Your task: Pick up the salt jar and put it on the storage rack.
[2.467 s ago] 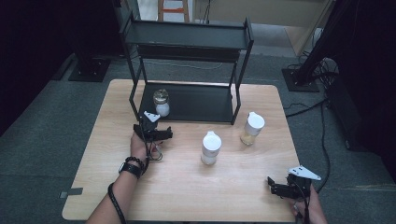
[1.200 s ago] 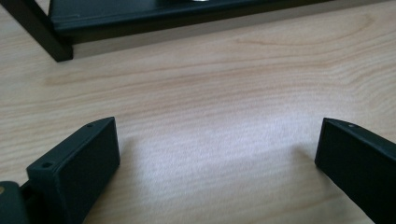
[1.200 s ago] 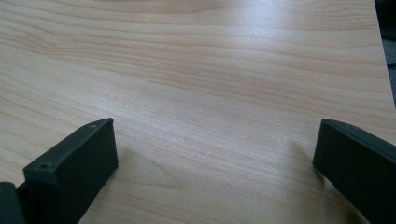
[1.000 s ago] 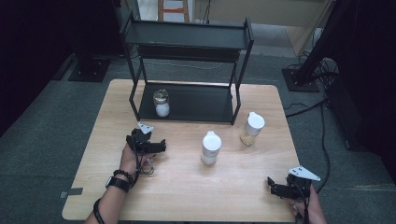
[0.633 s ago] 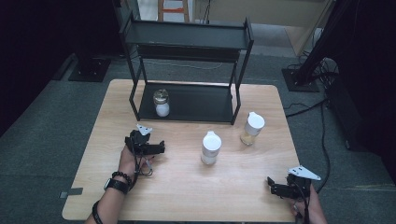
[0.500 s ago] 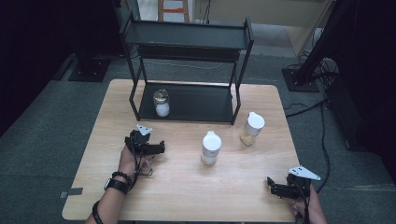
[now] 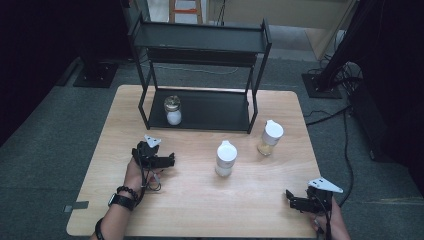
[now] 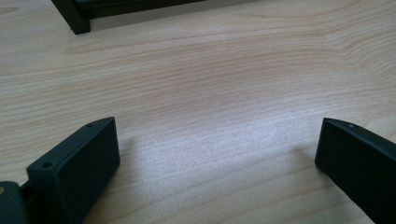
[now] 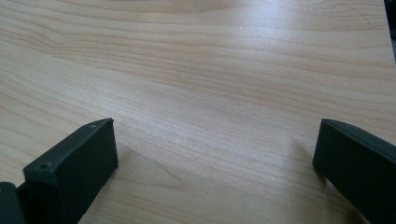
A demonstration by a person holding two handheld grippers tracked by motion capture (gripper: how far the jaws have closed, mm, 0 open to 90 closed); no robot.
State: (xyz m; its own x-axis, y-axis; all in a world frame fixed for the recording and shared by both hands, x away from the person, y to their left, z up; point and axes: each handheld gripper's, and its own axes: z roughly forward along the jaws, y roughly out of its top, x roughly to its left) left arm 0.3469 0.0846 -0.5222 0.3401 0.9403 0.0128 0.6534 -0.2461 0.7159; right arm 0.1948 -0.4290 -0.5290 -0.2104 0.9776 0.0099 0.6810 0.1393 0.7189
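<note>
1. Left of centre in the high view, the left gripper [image 7: 167, 161] lies low over the wooden table [image 7: 200, 200], held by the person's left hand [image 7: 135, 172], whose forearm comes up from the lower left edge with a dark watch [image 7: 121, 201] and a bead bracelet on the wrist.
2. In the left gripper view that gripper [image 8: 217, 154] has its jaws spread wide, released, with bare wood grain between them and nothing gripped; a dark foot of the rack [image 8: 74, 18] sits in the upper left corner of that view.
3. Upper centre of the high view holds a black two-shelf rack [image 7: 200, 42] standing on the far part of the table.
4. On the rack's bottom shelf, toward its left end, stands a small glass jar [image 7: 173, 110] with white contents and a metal lid.
5. Just right of centre, in front of the rack, a white-lidded bottle [image 7: 225, 158] stands upright on the bare table.
6. To its right, near the rack's right front leg, a second white-capped bottle [image 7: 270, 138] with pale yellowish contents stands upright, apart from the first.
7. At the lower right, the right gripper [image 7: 290, 199] rests near the table's front edge, held by the right hand [image 7: 332, 225].
8. In the right gripper view that gripper [image 9: 215, 151] is likewise released, jaws wide over empty wood.
</note>
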